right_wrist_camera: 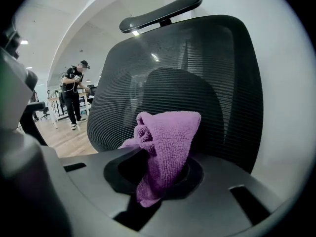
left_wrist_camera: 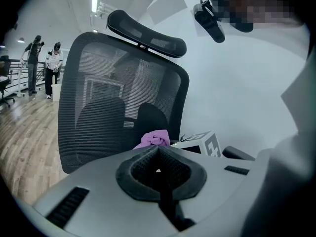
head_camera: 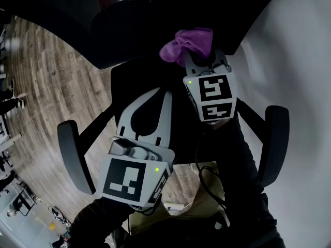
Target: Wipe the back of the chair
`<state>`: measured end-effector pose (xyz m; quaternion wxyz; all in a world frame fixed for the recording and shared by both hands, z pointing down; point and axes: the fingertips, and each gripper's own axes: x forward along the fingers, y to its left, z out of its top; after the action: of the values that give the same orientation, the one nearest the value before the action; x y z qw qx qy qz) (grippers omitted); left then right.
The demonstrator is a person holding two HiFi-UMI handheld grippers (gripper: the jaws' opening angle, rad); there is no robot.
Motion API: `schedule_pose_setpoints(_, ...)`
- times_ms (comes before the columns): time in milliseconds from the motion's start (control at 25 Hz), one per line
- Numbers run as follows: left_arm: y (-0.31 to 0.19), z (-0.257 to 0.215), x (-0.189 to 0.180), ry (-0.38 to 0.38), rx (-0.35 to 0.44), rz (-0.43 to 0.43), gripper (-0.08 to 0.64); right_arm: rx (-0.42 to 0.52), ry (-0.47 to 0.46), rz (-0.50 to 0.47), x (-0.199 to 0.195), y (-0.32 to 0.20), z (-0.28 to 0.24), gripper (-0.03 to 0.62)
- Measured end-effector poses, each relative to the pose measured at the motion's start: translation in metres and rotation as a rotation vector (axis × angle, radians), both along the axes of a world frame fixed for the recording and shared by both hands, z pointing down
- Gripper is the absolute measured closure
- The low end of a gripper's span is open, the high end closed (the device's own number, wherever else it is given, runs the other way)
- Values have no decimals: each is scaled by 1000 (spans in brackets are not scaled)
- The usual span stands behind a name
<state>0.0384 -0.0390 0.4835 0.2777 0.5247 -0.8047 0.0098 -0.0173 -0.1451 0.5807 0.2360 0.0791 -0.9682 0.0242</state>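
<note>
The black mesh chair back (right_wrist_camera: 197, 78) with its headrest (right_wrist_camera: 163, 11) stands upright right in front of both grippers. A purple cloth (right_wrist_camera: 165, 147) is bunched in my right gripper (right_wrist_camera: 163, 159), which is shut on it. In the head view the purple cloth (head_camera: 189, 43) lies against the dark chair back (head_camera: 139, 30) just beyond my right gripper (head_camera: 200, 58); whether they touch I cannot tell. My left gripper (head_camera: 164, 94) hangs lower and to the left, shut on nothing. The left gripper view shows its jaws (left_wrist_camera: 158, 147) together, with the cloth (left_wrist_camera: 154, 139) and the mesh back (left_wrist_camera: 113, 98) beyond them.
The chair's armrests (head_camera: 76, 159) (head_camera: 274, 138) flank my arms. A white wall (head_camera: 295, 61) runs along the right and a wooden floor (head_camera: 57, 87) spreads to the left. People (left_wrist_camera: 52, 65) stand far off by desks; one person (right_wrist_camera: 74, 90) also shows in the right gripper view.
</note>
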Motion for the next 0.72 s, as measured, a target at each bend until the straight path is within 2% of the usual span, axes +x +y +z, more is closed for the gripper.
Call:
schedule_pose_setpoints(440, -28, -6, 18, -11, 7, 37, 560, 0, 3, 59, 28, -33, -2, 525)
schedule_pose_setpoints(720, -44, -25, 25, -4, 11, 59, 560, 8, 15, 99, 43, -57, -20, 525)
